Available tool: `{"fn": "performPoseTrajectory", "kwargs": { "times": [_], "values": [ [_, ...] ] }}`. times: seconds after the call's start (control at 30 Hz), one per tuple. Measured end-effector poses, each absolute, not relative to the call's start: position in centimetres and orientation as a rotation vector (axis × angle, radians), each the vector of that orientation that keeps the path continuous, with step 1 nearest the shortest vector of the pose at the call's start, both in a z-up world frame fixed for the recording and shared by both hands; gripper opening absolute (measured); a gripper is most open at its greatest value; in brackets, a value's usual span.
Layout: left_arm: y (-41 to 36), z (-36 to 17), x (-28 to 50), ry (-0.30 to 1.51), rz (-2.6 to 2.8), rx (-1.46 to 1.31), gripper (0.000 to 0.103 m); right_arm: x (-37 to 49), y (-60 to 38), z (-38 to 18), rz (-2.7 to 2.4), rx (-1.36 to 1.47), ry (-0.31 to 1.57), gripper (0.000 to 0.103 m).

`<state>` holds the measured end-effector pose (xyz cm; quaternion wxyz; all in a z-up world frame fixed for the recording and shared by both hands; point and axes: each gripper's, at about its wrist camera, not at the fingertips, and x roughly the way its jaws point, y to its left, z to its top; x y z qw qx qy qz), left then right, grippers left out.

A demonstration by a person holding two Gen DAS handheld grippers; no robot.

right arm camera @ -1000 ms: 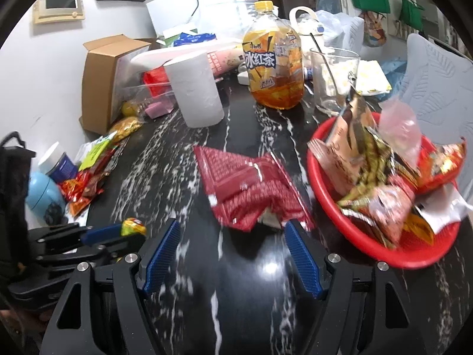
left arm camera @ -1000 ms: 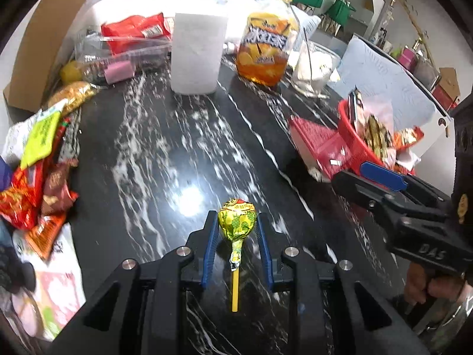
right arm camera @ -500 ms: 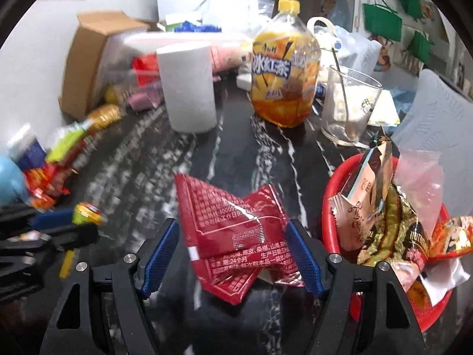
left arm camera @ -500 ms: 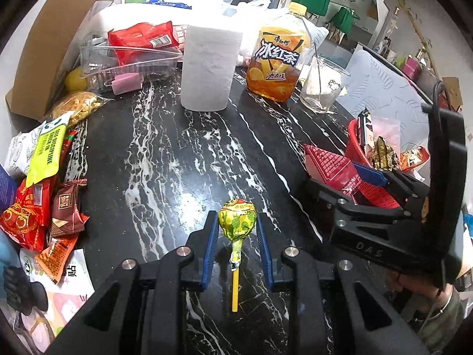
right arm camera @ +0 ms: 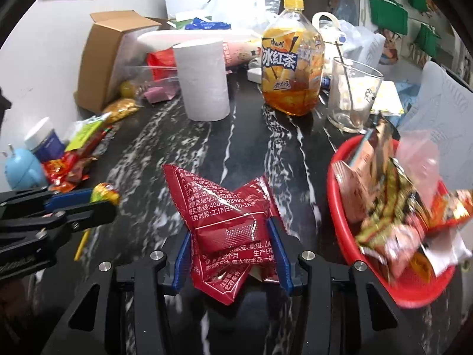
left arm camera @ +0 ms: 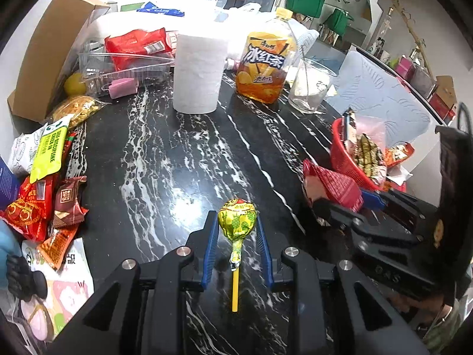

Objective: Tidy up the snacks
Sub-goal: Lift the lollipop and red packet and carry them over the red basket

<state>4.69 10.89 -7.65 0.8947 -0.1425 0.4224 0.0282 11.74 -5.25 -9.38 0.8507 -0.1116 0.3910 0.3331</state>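
Observation:
My left gripper (left arm camera: 236, 222) is shut on a lollipop (left arm camera: 237, 218) in a yellow-green wrapper, its yellow stick pointing back toward me, held over the black marble table (left arm camera: 165, 159). My right gripper (right arm camera: 229, 230) is shut on a red snack packet (right arm camera: 227, 216), crumpled between the blue pads and lifted off the table. The red basket (right arm camera: 340, 207) full of snack packets sits just right of it. In the left wrist view the right gripper (left arm camera: 348, 207) holds the packet (left arm camera: 331, 186) beside the basket (left arm camera: 343, 153). In the right wrist view the left gripper (right arm camera: 97, 199) with the lollipop (right arm camera: 105, 192) is at the left.
A paper roll (left arm camera: 198, 74), an iced tea bottle (left arm camera: 266, 65) and a glass with a spoon (right arm camera: 351, 94) stand at the back. Loose snack packets (left arm camera: 44, 183) lie along the left edge. A cardboard box (left arm camera: 50, 59) and a clear tray (left arm camera: 124, 71) are at the back left.
My right gripper moved forward around the red packet, closed on it and lifted it. My left gripper kept hold of the lollipop and drew back slightly.

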Motion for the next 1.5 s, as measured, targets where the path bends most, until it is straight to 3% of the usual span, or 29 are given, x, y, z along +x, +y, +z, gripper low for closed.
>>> {"fn": "performPoseTrajectory", "kwargs": {
  "times": [0.77, 1.5],
  "values": [
    [-0.7, -5.6, 3.2, 0.88, -0.213, -0.213, 0.025, 4.1, -17.1, -6.1, 0.577, -0.08, 0.795, 0.047],
    [-7.5, 1.1, 2.9, 0.73, -0.341, -0.067, 0.025, 0.6, -24.5, -0.5, 0.459, -0.046, 0.612, 0.047]
  ]
}}
